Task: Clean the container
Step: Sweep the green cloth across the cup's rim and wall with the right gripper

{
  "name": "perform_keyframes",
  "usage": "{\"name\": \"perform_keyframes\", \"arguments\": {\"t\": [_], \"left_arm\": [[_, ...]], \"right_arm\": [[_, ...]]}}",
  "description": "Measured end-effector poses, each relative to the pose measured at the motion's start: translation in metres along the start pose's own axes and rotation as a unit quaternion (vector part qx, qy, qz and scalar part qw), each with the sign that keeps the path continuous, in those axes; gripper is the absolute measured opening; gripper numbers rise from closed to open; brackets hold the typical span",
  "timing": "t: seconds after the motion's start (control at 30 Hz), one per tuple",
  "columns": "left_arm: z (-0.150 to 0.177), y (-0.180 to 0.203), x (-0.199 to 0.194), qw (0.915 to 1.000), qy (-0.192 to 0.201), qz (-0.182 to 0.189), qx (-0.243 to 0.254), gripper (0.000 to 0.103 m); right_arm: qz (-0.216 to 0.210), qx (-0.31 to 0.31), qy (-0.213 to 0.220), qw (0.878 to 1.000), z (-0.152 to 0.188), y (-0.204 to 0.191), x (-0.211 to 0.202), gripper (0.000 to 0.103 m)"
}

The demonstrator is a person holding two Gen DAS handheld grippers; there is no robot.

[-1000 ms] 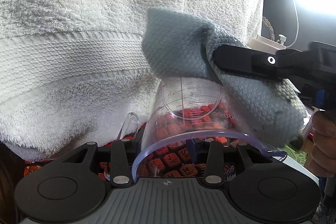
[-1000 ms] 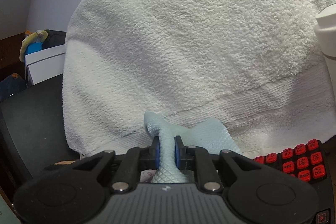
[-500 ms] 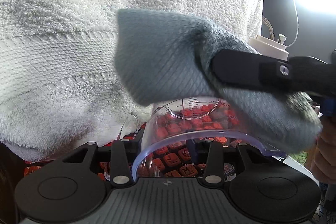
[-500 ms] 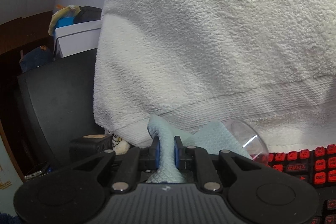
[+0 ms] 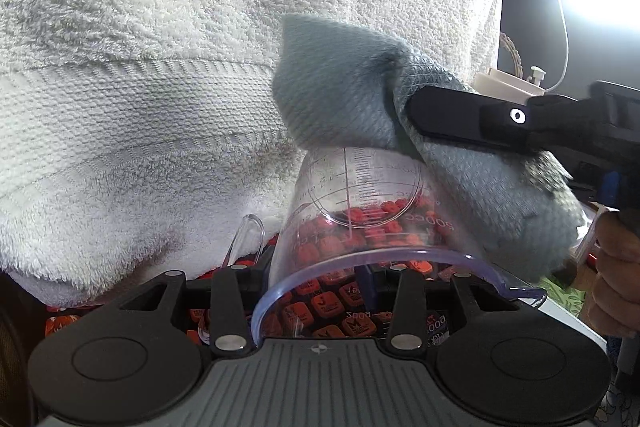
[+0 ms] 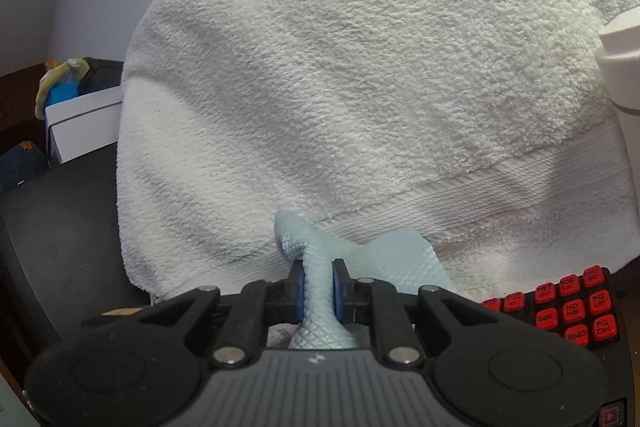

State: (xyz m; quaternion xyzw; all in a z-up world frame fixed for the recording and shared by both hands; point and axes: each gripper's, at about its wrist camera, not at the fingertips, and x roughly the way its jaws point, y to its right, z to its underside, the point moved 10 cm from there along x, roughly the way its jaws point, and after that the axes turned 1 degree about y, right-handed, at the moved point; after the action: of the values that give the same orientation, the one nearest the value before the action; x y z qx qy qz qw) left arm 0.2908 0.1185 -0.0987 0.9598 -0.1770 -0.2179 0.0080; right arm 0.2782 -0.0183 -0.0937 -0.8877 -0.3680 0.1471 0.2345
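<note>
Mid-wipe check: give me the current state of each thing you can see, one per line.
left gripper: shut on measuring cup.
measuring cup: clear, tipped sideways, empty.
right gripper: shut on cloth.
cloth: bunched, pressed against cup's base.
white towel: draped behind.
keyboard: red keys, partly covered.

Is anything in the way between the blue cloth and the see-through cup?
Nothing visible is. The blue cloth, pinched in the right gripper, already lies against the upturned base of the clear measuring cup that the left gripper holds.
</note>
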Motion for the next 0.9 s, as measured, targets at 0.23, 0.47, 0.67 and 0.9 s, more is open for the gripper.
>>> {"name": "perform_keyframes", "arguments": {"t": [0.23,0.47,0.67,0.9], "left_arm": [[-0.003,0.002,0.003,1.0000,0.000,-0.001,0.001,0.039],[-0.005,0.009,0.008,1.0000,0.000,-0.001,0.002,0.039],[-0.008,0.015,0.015,1.0000,0.000,-0.001,0.002,0.039],[-0.006,0.010,0.011,1.0000,0.000,0.001,0.000,0.039]], "right_arm": [[-0.081,-0.036,-0.044,0.995,0.022,-0.041,0.005,0.013],[-0.048,-0.042,-0.030,0.997,0.015,-0.031,0.000,0.012],[0.010,-0.005,0.001,1.000,-0.002,0.004,-0.003,0.012],[0.002,-0.008,0.000,1.000,0.002,-0.002,0.000,0.013]]}}
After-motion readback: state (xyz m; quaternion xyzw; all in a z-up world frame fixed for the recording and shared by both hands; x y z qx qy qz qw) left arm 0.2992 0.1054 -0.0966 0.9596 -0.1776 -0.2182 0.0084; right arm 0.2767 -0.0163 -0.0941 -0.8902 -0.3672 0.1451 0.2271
